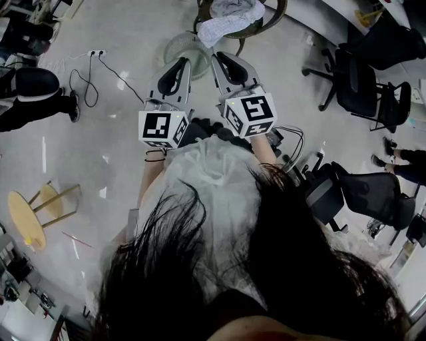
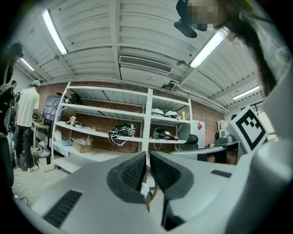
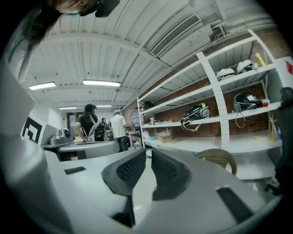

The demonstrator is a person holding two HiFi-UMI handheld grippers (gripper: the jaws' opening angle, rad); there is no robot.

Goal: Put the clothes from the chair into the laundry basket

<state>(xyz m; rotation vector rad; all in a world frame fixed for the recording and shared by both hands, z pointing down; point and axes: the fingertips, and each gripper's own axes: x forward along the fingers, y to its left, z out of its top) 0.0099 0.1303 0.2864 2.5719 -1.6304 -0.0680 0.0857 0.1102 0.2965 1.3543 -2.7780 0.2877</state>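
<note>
Cannot see past the dark hair (image 1: 266,266) filling the head view from 4 to 8 o'clock. At 12 o'clock, cut off by the top edge: pale clothes (image 1: 229,20) heaped on the wicker chair (image 1: 274,18). Cannot identify the round ribbed thing (image 1: 174,45) at 11 o'clock, half hidden behind the left gripper (image 1: 181,63). Beside it the right gripper (image 1: 219,58), both aimed at 12 o'clock, clenched on nothing, apart from the clothes. Office chairs (image 1: 353,80) at 2 o'clock, wooden stool (image 1: 26,220) at 8 o'clock.
</note>
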